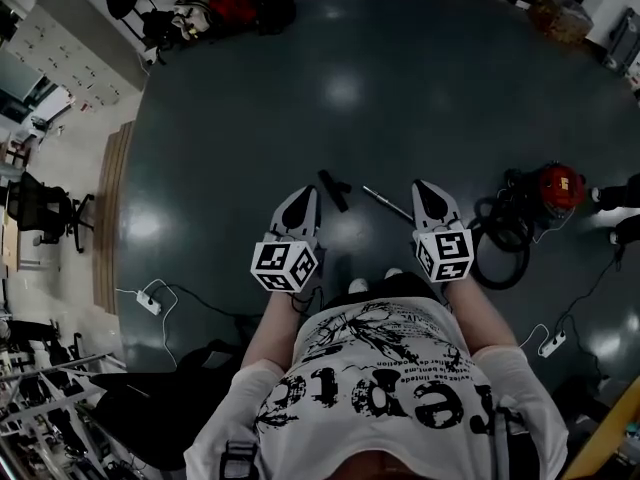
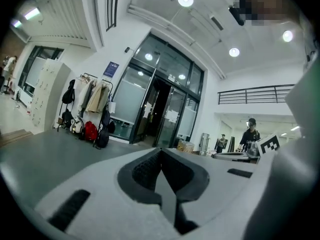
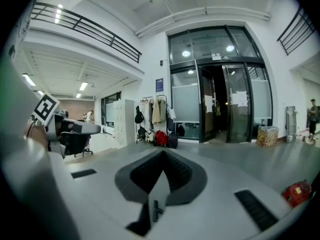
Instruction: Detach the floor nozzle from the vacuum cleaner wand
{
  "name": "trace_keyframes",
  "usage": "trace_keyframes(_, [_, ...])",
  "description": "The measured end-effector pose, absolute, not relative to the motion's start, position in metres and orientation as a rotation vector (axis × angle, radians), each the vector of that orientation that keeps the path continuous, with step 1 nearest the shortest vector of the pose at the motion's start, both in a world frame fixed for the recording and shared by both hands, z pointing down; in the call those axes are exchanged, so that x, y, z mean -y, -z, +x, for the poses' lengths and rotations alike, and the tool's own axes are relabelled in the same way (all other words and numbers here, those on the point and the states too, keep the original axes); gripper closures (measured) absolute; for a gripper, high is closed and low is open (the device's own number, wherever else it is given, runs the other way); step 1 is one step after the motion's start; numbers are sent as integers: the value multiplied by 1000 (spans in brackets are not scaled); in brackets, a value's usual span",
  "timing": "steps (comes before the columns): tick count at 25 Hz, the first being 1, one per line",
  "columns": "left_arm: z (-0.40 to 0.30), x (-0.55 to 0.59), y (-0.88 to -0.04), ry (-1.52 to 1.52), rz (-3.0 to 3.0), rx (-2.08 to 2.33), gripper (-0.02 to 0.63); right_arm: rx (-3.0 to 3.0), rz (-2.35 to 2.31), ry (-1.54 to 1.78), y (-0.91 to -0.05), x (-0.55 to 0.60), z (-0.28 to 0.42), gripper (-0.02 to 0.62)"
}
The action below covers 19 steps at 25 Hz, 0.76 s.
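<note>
In the head view a black floor nozzle (image 1: 333, 190) lies on the dark floor, apart from a thin metal wand (image 1: 388, 204) lying just to its right. The red vacuum cleaner (image 1: 560, 186) stands further right with its black hose (image 1: 505, 243) coiled beside it. My left gripper (image 1: 305, 194) and right gripper (image 1: 426, 188) are held up in front of the person's chest, above the floor, either side of these parts. Both are shut with nothing between their jaws. The left gripper (image 2: 161, 152) and right gripper (image 3: 162, 154) point nearly level across the hall.
White power strips (image 1: 148, 303) (image 1: 552, 343) with cables lie on the floor left and right. Bags and coats (image 1: 235, 3) stand by the far glass doors (image 3: 222, 104). An office chair (image 1: 45, 208) is at the left. Two people (image 2: 248, 134) stand in the distance.
</note>
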<state>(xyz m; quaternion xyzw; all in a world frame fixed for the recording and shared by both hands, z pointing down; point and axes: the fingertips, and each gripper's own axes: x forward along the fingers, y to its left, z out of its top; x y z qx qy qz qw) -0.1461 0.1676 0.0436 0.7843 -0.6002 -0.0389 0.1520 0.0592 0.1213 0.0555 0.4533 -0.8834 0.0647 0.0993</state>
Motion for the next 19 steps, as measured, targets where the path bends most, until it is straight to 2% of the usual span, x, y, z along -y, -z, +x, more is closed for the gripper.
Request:
trace_keyframes(13, [-170, -192, -32, 133, 2230, 1748, 600, 2569, 1307, -189, -48, -149, 34, 594])
trace_keyframes(19, [-140, -186, -49, 35, 2277, 1736, 600, 2560, 1320, -201, -65, -147, 52, 594])
